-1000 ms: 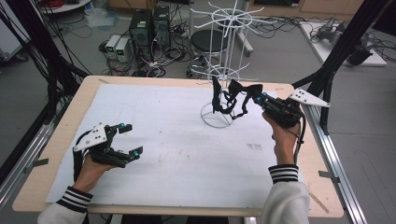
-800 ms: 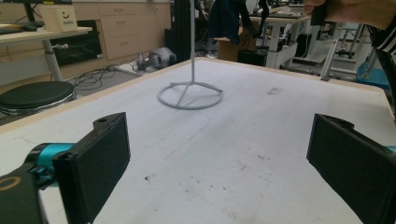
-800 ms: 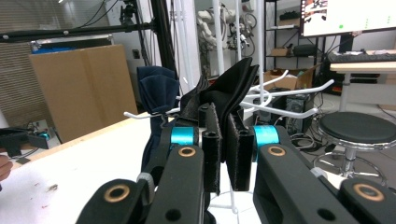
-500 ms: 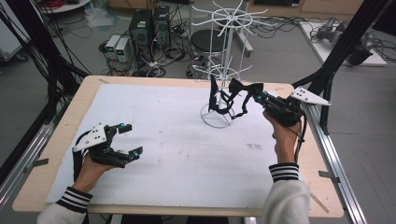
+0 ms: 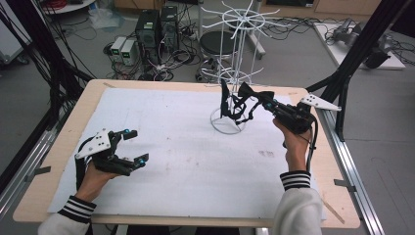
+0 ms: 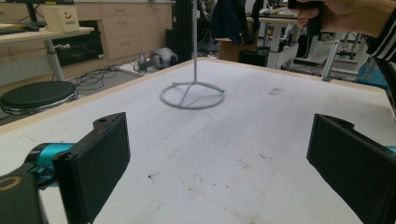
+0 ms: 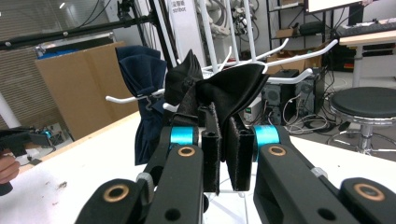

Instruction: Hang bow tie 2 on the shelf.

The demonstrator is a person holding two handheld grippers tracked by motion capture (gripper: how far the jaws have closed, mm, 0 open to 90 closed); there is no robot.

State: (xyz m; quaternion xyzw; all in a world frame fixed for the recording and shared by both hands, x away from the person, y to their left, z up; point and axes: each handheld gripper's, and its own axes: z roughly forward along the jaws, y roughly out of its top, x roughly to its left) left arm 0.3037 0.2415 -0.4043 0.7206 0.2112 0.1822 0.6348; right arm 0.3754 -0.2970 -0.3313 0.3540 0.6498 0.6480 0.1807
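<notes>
A black bow tie (image 5: 255,93) sits clamped between the pads of my right gripper (image 5: 265,101), held up beside the white wire rack (image 5: 234,29) at the table's far right. In the right gripper view the black bow tie (image 7: 235,91) rises from the shut right gripper (image 7: 223,140) and touches the rack's hooks (image 7: 290,52). A navy bow tie (image 7: 142,74) hangs from a hook to the left of it. My left gripper (image 5: 136,145) rests low on the white mat (image 5: 186,161) at the front left. Its pads (image 6: 99,163) stand wide apart with nothing between them.
The rack's ring base (image 6: 192,96) stands on the mat ahead of the left gripper. A black stool (image 5: 218,44) and computer towers (image 5: 156,24) sit on the floor beyond the table. A black frame post (image 5: 353,58) rises at the right edge.
</notes>
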